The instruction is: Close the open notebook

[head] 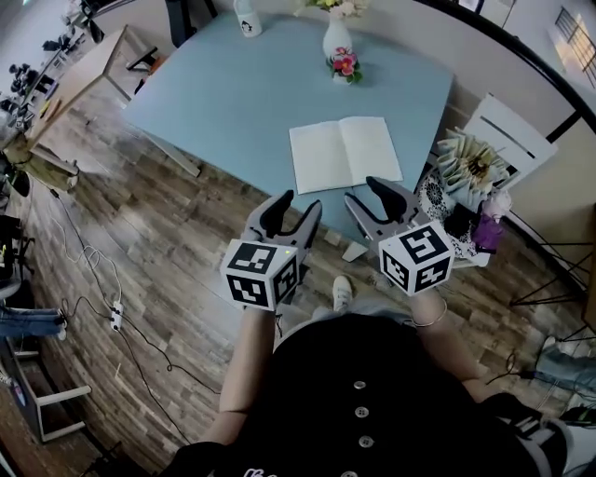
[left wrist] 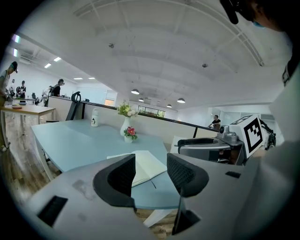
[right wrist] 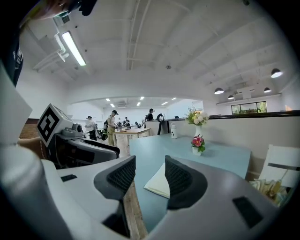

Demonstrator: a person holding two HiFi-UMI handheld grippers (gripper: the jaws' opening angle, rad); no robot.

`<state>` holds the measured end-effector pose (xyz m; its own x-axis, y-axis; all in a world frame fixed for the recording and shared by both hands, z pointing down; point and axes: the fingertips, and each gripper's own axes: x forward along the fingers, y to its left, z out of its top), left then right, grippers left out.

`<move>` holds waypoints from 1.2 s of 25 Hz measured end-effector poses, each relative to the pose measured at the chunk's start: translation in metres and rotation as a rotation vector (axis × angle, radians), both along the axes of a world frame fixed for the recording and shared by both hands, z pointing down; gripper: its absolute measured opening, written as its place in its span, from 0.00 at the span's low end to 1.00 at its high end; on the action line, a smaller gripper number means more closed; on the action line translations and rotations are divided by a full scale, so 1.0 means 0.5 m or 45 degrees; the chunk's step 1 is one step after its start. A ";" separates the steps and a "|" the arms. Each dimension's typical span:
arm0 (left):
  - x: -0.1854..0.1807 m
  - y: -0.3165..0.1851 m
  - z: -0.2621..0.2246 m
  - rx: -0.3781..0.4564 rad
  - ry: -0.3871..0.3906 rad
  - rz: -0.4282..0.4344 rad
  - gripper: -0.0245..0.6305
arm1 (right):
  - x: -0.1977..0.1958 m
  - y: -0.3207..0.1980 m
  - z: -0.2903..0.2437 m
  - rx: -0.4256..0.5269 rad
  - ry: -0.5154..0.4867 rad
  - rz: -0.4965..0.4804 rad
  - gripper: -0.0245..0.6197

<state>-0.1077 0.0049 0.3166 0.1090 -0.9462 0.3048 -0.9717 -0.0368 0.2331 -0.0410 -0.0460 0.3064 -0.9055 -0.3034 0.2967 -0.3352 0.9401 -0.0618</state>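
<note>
Floor: brown wood planks fill the room under the head view, with a white power strip and its cables lying at the far left.
Table: a pale blue tabletop reaches from upper left to centre right, its near edge facing the person.
Bottle: a small white bottle with a dark label stands upright near the table's far edge.
Left gripper: the grey two-jaw left gripper with a black-and-white marker cube is held close to the table's near edge. In the left gripper view its ribbed black pads stand well apart and grip nothing. The notebook shows through the gap, farther off.
Notebook: the open notebook with blank white pages lies flat on the table near its near edge. Both pages are spread and no gripper touches it.
Vases: a tall white vase of pale flowers stands at the far edge, and a small white pot of pink and red blooms sits just in front of it.
Right gripper: the matching grey right gripper is held just beside the left one, short of the notebook. Its own view shows the jaws parted and empty.
Chair: a white chair stands to the right of the table.
</note>
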 end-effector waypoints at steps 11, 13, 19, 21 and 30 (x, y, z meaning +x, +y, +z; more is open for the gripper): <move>-0.034 -0.093 0.037 -0.029 0.074 -0.082 0.33 | -0.048 -0.105 0.024 -0.009 0.038 -0.095 0.32; -0.038 -0.098 0.045 -0.041 0.082 -0.087 0.33 | -0.053 -0.111 0.029 -0.015 0.047 -0.101 0.32; -0.037 -0.114 0.067 -0.061 0.121 -0.077 0.33 | -0.045 -0.122 0.049 -0.025 0.085 -0.088 0.32; -0.033 -0.123 0.074 -0.064 0.133 -0.065 0.33 | -0.037 -0.129 0.056 -0.027 0.099 -0.075 0.32; -0.037 -0.142 0.111 -0.117 0.169 -0.018 0.33 | -0.033 -0.148 0.085 -0.056 0.148 -0.049 0.32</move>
<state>-0.1261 -0.0662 0.3720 0.1411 -0.9165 0.3742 -0.9325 0.0039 0.3611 -0.0574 -0.1201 0.3487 -0.8750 -0.2535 0.4124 -0.3062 0.9497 -0.0660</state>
